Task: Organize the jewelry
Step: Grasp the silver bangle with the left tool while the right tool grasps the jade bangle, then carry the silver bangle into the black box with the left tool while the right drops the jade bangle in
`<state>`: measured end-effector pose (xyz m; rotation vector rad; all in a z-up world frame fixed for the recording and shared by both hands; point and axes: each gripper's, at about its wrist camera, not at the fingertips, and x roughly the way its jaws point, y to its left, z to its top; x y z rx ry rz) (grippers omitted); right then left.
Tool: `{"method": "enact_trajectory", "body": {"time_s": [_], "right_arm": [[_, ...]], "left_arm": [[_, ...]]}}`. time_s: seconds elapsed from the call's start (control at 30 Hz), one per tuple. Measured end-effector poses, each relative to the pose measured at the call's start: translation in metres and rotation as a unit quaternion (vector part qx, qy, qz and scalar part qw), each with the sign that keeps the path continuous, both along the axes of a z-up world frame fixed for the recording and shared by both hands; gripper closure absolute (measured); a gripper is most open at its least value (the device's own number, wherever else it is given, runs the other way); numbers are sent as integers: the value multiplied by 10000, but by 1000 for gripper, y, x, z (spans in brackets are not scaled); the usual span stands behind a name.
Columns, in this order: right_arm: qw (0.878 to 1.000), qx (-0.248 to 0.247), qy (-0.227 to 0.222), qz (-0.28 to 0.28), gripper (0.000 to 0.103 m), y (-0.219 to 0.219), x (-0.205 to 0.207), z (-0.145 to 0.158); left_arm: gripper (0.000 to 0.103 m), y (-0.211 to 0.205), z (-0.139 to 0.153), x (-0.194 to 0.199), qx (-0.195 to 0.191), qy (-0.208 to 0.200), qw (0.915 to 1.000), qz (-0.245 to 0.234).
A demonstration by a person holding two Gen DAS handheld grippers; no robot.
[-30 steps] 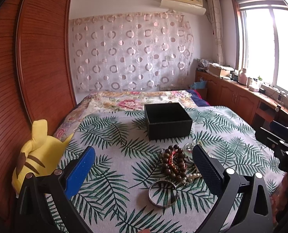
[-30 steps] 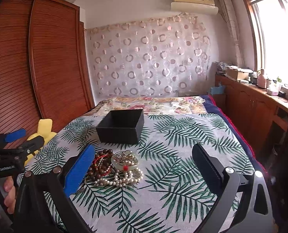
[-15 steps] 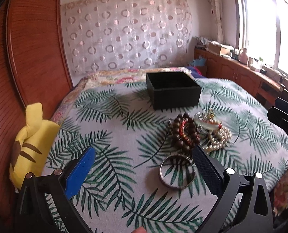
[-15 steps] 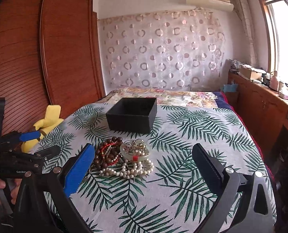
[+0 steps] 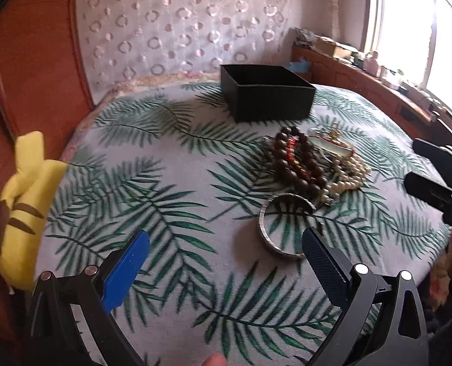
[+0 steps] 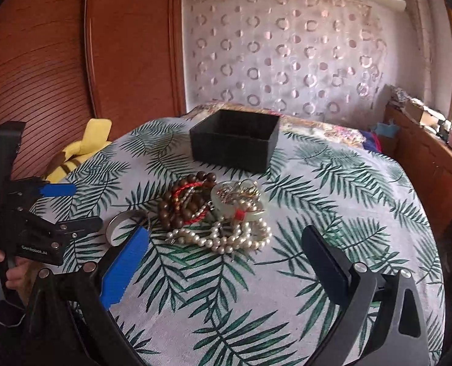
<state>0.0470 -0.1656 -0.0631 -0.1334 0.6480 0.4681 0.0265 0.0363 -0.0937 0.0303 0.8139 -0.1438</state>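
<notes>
Left gripper (image 5: 226, 254): jaws released, empty, low in frame over the bed (image 5: 171, 183)
Right gripper (image 6: 224, 244): jaws released, empty
Jewelry pile (image 6: 217, 213): centre frame, before black box (image 6: 235, 138)
Silver bangle (image 5: 282, 228): beside the pile, at left gripper's right finger

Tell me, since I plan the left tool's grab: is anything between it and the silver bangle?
Nothing visible. The left tool is open, with only bare leaf-print bedspread before the silver bangle; the bead pile lies beyond it.
</notes>
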Motion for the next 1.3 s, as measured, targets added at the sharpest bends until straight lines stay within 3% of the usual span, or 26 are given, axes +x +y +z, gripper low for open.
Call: {"method": "enact_trajectory", "body": {"time_s": [0.2, 0.33, 0.47, 0.6, 0.87, 1.13, 1.3], "right_arm": [[9996, -90, 140, 209, 2, -6, 0, -3], [9995, -140, 218, 199, 2, -14, 2, -6], [9990, -131, 348, 241, 2, -21, 10, -9], [9984, -154, 402, 360, 6, -21, 22, -9], [9930, -40, 884, 779, 14, -6, 69, -14], [9872, -221, 1351, 814, 25, 13, 116, -29], [9844, -267, 1536, 819, 26, 17, 129, -36]], "left_arm": [[6, -20, -4, 6, 31, 117, 9986, -511], [19, -32, -14, 19, 123, 389, 9962, -768], [25, -42, -18, 23, 253, 409, 9943, -951], [47, -47, -16, 23, 285, 322, 9924, -1154], [47, -38, -15, 21, 111, 222, 9940, -1064], [47, -25, -12, 22, -18, 127, 9957, -915], [47, -23, -13, 23, -29, 151, 9959, -896]]}}
